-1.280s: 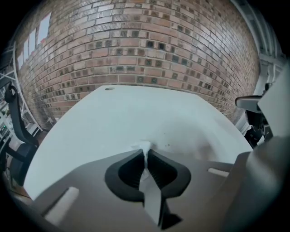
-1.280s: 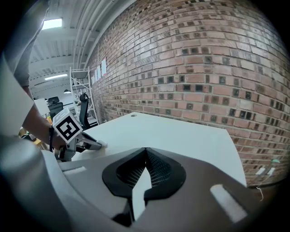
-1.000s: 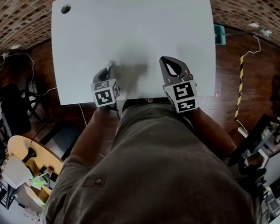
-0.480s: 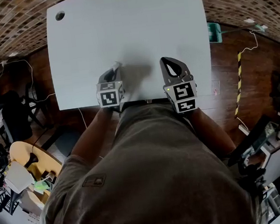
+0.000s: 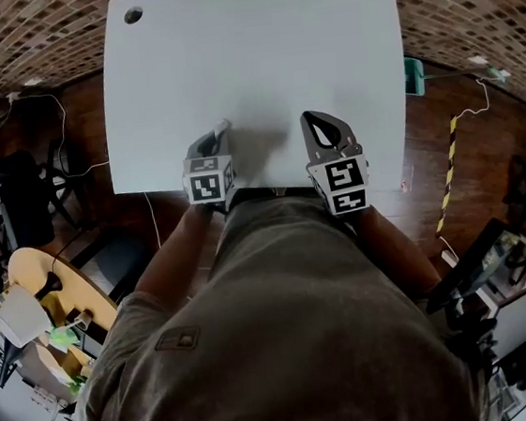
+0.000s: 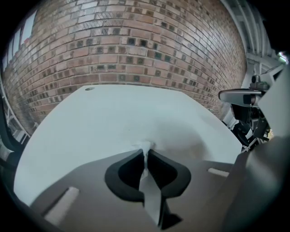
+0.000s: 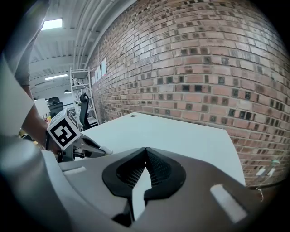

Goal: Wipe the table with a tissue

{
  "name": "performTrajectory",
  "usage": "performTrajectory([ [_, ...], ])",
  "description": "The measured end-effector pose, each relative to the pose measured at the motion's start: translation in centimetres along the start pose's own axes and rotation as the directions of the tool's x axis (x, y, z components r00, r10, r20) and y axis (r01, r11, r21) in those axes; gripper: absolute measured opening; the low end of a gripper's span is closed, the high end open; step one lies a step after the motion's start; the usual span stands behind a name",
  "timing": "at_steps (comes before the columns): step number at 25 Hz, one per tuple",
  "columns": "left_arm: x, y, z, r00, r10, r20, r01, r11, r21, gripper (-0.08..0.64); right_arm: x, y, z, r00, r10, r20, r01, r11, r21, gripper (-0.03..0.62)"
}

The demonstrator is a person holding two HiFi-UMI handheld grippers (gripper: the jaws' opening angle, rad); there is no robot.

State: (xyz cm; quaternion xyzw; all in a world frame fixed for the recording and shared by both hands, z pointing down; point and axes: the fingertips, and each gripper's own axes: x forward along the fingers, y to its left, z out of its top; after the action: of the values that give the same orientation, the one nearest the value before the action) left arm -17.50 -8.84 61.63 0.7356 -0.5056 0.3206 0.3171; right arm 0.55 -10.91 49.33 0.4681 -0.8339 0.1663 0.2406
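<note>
- Head view: both my grippers sit at the near edge of the white bench (image 5: 245,56), my left gripper (image 5: 219,130) left of the middle and my right gripper (image 5: 315,116) beside it.
- Left gripper view: my jaws pinch a white tissue (image 6: 144,146), held low over the bench.
- Right gripper view: my jaws meet with nothing between them.

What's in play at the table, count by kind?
Grippers: 2, the left gripper shut on the tissue, the right gripper shut with nothing in it
Tissue: 1
Table: 1
Total: 4
</note>
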Motion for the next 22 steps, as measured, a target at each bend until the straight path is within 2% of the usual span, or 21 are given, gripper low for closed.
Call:
performTrajectory([
  [7, -1.3, 3.3, 0.0, 0.997, 0.076, 0.014, -0.075, 0.996, -0.050, 0.024, 1.3, 1.6, 0.7, 0.999, 0.038, -0.004, -0.038, 0.999, -0.020, 0.014],
  [13, -1.5, 7.0, 0.6, 0.988, 0.145, 0.046, -0.139, 0.984, -0.113, 0.023, 2.0, 1.6, 0.7, 0.999, 0.034, -0.017, -0.035, 0.999, -0.020, 0.014],
  [22, -0.8, 8.4, 1.4, 0.985, 0.169, 0.039, -0.163, 0.979, -0.124, 0.023, 2.1, 0.6, 0.6, 1.000, 0.005, -0.024, -0.005, 1.000, 0.000, 0.014],
])
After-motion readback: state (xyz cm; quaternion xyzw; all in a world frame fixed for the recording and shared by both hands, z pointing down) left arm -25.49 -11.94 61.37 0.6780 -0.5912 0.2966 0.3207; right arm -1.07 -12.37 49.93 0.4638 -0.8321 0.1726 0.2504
